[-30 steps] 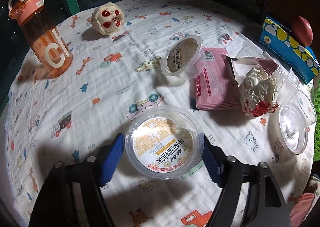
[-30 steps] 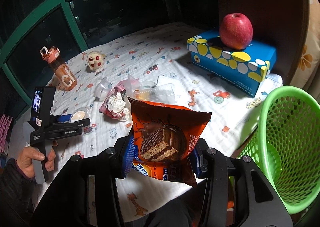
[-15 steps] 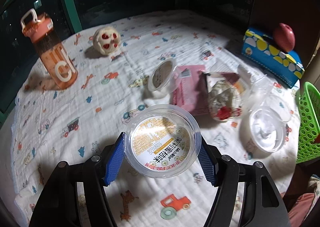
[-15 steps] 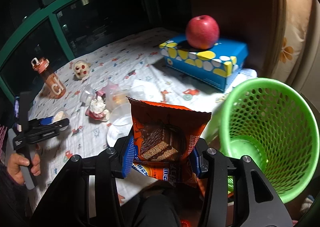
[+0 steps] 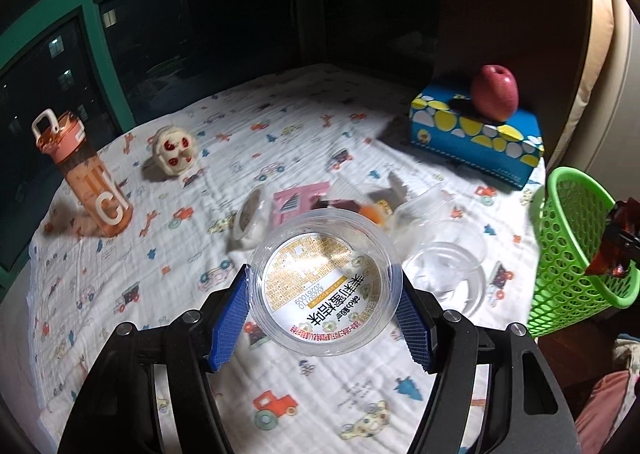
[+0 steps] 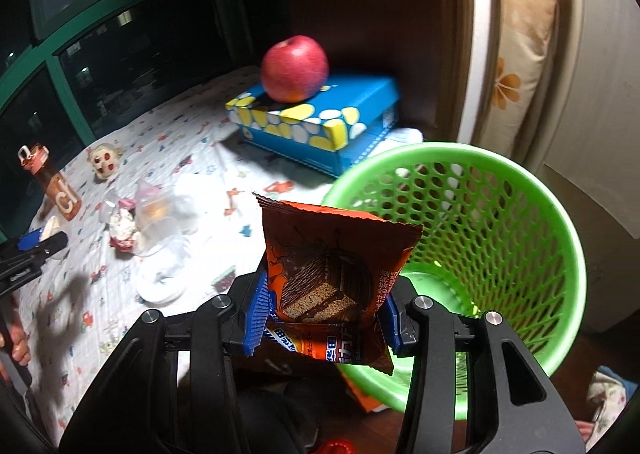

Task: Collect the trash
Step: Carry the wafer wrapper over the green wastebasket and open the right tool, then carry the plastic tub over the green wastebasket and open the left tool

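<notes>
My left gripper (image 5: 325,312) is shut on a clear plastic cup (image 5: 324,282) with a yellow printed label, held above the table. My right gripper (image 6: 322,318) is shut on an orange cake wrapper (image 6: 332,274), held at the left rim of the green mesh basket (image 6: 500,254). The basket also shows in the left wrist view (image 5: 576,246) at the table's right edge, with the wrapper (image 5: 618,242) beside its rim. More trash lies mid-table: a pink wrapper (image 5: 298,199), a second small cup (image 5: 250,215), clear lids (image 5: 444,266) and crumpled paper (image 6: 124,228).
An orange water bottle (image 5: 86,177) stands at the left. A small skull-like toy (image 5: 176,149) lies at the back. A red apple (image 5: 494,91) sits on a blue tissue box (image 5: 476,133) at the back right. A patterned cloth (image 5: 200,294) covers the table.
My left gripper has lifted the cup off the table and drawn back. My right gripper has carried the orange wrapper right, to the green basket.
</notes>
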